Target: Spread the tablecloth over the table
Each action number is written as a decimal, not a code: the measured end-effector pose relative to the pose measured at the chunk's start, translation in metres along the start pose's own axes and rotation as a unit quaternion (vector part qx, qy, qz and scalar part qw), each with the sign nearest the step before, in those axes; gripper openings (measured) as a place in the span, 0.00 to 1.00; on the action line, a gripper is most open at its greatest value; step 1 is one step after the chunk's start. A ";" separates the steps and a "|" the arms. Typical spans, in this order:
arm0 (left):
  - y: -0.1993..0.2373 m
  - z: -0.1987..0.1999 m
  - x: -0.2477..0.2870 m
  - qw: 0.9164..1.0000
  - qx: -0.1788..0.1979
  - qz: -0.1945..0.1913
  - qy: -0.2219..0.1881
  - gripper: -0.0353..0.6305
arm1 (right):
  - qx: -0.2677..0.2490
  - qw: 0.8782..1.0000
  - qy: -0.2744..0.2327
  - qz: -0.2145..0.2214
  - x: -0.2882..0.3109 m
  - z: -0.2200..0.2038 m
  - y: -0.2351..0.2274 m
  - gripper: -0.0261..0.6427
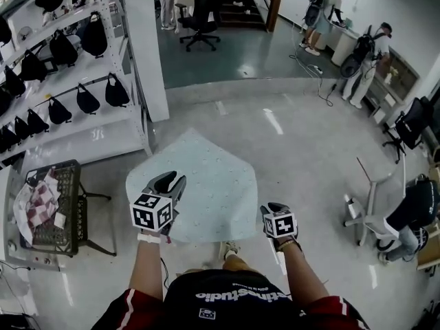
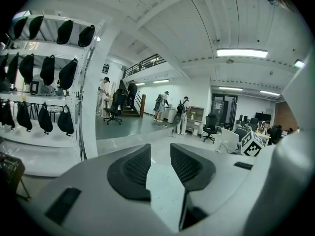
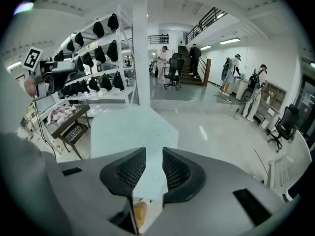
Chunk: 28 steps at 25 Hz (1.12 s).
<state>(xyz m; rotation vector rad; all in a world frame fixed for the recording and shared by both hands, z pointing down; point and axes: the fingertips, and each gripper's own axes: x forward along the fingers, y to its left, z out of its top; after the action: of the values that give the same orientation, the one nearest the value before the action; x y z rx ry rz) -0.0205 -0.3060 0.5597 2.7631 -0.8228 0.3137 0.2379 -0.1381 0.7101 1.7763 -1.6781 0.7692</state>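
A pale mint tablecloth (image 1: 199,184) lies flat over the table and hides its top, with one corner pointing away from me. My left gripper (image 1: 172,179) hovers over the cloth's near left edge. Its jaws stand apart, and the cloth (image 2: 165,186) shows through the gap with nothing pinched. My right gripper (image 1: 273,208) is at the near right corner, pointing down at the cloth (image 3: 133,127). Its jaws are open too (image 3: 154,151), and through the gap I see only the cloth's near edge and a shoe below.
A white shelf rack (image 1: 69,67) with several black bags stands at the left, next to a white pillar (image 1: 148,47). A black wire cart (image 1: 55,205) holds checked cloth at the near left. People (image 1: 368,60), office chairs (image 1: 412,122) and a white stand (image 1: 368,205) are at the right.
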 end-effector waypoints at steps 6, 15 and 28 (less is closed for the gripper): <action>0.001 0.003 -0.013 1.000 0.000 0.011 -0.006 0.26 | 0.001 1.000 -0.029 0.000 -0.014 0.024 -0.002 0.23; 0.027 0.002 -0.050 0.998 -0.020 0.055 -0.023 0.26 | -0.032 0.997 -0.065 0.022 -0.027 0.072 0.020 0.23; 0.067 0.023 -0.097 0.986 -0.055 0.145 -0.066 0.24 | -0.067 0.980 -0.159 0.096 -0.028 0.188 0.063 0.23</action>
<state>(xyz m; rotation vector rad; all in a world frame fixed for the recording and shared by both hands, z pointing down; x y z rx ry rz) -0.1345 -0.3174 0.5228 2.5813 -1.2415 0.1308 0.1779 -0.2620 0.5640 1.7298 -2.0816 0.4535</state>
